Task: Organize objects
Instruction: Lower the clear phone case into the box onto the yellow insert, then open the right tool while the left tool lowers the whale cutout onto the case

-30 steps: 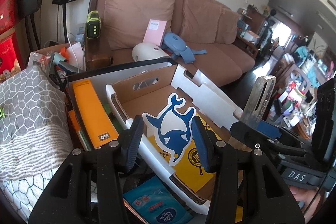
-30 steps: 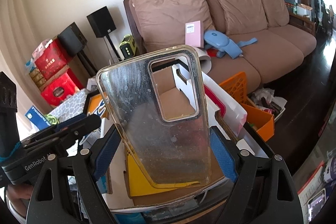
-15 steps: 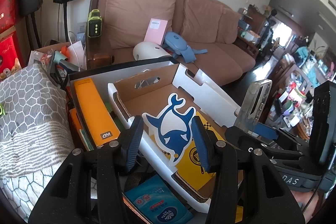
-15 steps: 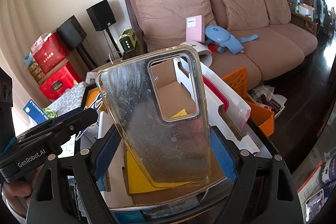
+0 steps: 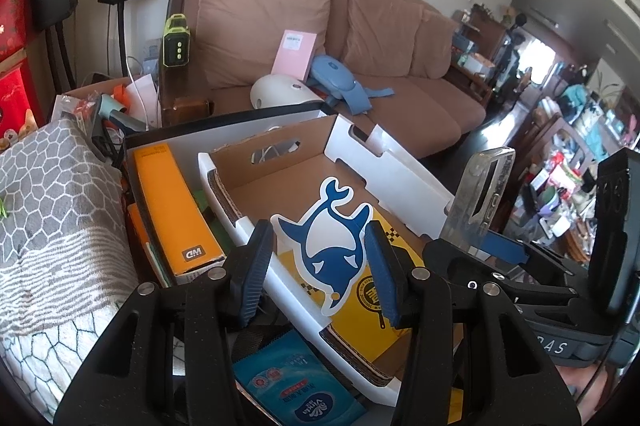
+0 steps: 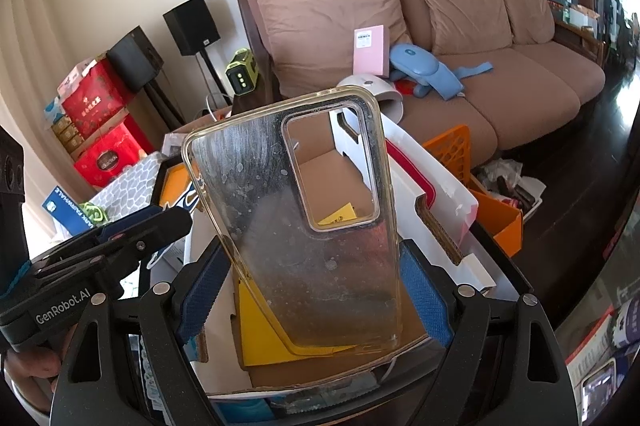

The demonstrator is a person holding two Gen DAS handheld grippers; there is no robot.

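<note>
Above the cardboard box [image 5: 280,182], the left gripper [image 5: 320,258] pinched a whale sticker [image 5: 326,246]; the right gripper [image 6: 312,290], spread wide, clamped a clear phone case [image 6: 280,210].

The sofa [image 5: 420,106], brown with loose back cushions, carries four things grouped at its left end. Take the white dome [image 5: 284,94] on the seat as the landmark: a pink booklet [image 5: 296,52] stands just behind it, leaning on a back cushion; a blue padded device [image 5: 334,80] with a strap lies just to its right, touching the booklet's foot. A green-and-black box [image 5: 176,42] stands upright on the armrest well to the dome's left. The seat to the right of the blue device is bare.
</note>
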